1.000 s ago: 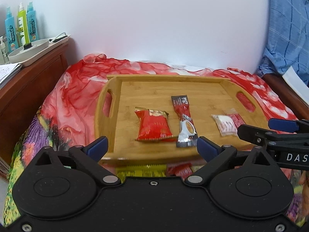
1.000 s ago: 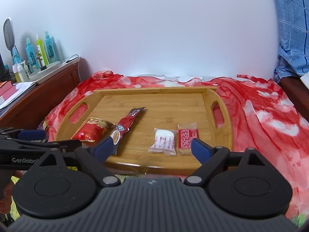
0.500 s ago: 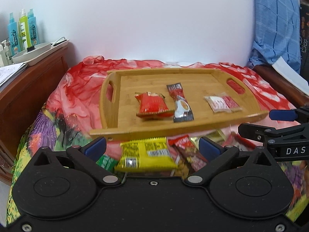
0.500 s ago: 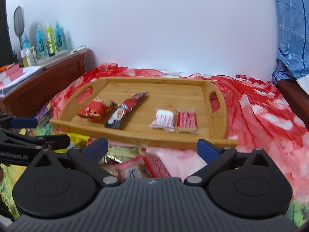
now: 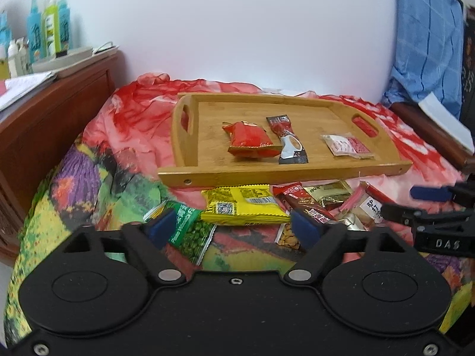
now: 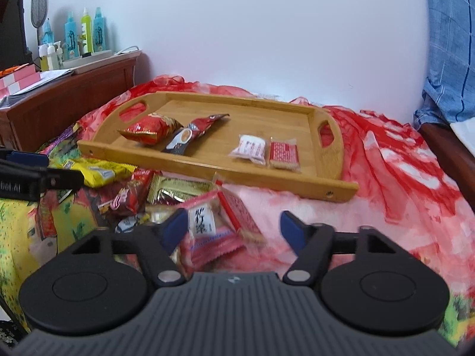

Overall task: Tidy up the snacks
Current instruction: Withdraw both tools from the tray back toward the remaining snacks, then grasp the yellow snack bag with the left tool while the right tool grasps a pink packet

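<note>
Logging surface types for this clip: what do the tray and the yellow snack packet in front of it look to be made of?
The tray looks like bamboo or light wood with a smooth matte finish: visible grain strips and cut-out handles. The yellow snack packet looks like glossy plastic film, judging by its sheen, crimped serrated edge and printed barcode; a foil lining cannot be told.

I see bare tray [image 5: 261,109] floor at upper centre, free behind the packets; loose snack pile [image 5: 297,204] crowds mid-frame, and the right hand-held gripper [image 5: 415,201] blocks the right edge
</note>
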`<state>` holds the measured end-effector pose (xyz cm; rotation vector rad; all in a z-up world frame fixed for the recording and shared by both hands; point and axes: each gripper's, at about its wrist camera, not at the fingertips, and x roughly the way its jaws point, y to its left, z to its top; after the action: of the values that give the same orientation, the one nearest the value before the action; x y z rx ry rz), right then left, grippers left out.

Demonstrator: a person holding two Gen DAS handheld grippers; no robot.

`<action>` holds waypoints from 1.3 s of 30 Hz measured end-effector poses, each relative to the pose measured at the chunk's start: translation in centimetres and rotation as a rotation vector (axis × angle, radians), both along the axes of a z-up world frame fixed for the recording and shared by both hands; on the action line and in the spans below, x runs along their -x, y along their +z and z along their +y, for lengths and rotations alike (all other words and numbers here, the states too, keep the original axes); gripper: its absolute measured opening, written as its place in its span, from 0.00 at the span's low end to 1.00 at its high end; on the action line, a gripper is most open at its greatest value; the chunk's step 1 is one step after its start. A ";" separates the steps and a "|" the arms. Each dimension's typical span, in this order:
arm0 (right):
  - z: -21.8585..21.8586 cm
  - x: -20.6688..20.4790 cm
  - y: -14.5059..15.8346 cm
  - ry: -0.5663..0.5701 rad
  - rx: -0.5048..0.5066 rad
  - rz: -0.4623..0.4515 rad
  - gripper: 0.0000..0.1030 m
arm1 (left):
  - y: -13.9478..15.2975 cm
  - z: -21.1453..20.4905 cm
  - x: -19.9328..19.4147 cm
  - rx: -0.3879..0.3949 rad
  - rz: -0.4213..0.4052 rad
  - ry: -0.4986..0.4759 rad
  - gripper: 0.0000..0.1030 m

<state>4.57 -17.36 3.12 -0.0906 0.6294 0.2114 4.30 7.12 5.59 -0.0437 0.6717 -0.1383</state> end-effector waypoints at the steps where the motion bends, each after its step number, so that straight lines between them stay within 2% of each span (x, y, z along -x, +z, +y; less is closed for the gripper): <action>1: 0.0 0.1 -0.1 0.001 -0.007 0.006 0.65 | 0.1 0.2 0.1 0.012 0.001 0.003 0.65; 3: 0.0 0.4 -0.3 0.004 -0.012 0.011 0.60 | 0.2 0.4 0.1 0.030 -0.002 0.000 0.62; 5: 0.2 0.5 -0.4 0.016 -0.008 0.015 0.60 | 0.4 0.3 0.1 0.035 -0.016 -0.009 0.63; 6: 0.3 0.5 -0.5 0.023 -0.002 0.015 0.60 | 0.5 0.2 0.0 0.031 -0.025 -0.012 0.64; 8: 0.8 0.4 -0.7 0.034 0.015 0.015 0.60 | 0.5 -0.2 -0.3 0.015 -0.039 -0.006 0.75; 9: 1.0 0.3 -0.8 0.036 0.024 0.015 0.60 | 0.6 -0.4 -0.4 0.008 -0.045 0.002 0.76; 15: 1.5 -0.2 -1.1 0.040 0.043 0.017 0.59 | -0.1 -1.2 -2.2 -0.008 -0.015 0.003 0.77; 21: 1.9 0.0 -1.0 0.041 0.057 0.006 0.53 | -0.9 -1.7 -3.1 -0.010 0.002 -0.007 0.76; 24: 2.0 0.5 -0.9 0.046 0.057 -0.007 0.50 | -1.2 -1.9 -3.5 -0.030 0.011 0.005 0.72; 26: 2.2 0.9 -0.7 0.055 0.074 -0.019 0.42 | -1.3 -2.0 -3.8 -0.048 0.007 0.011 0.63; 28: 2.6 1.1 -0.5 0.065 0.115 -0.031 0.36 | -1.4 -2.0 -4.0 -0.048 0.021 0.002 0.61; 36: 3.5 0.7 -0.5 0.118 0.149 -0.024 0.36 | -1.7 -2.5 -4.0 -0.062 0.030 -0.014 0.56; 39: 3.6 0.2 -0.9 0.115 0.143 -0.014 0.38 | -1.7 -2.5 -3.4 -0.037 0.045 -0.030 0.52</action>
<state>4.32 -13.79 2.25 -0.2668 0.6252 0.2763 7.75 4.60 3.87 -0.0011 0.7202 -0.1537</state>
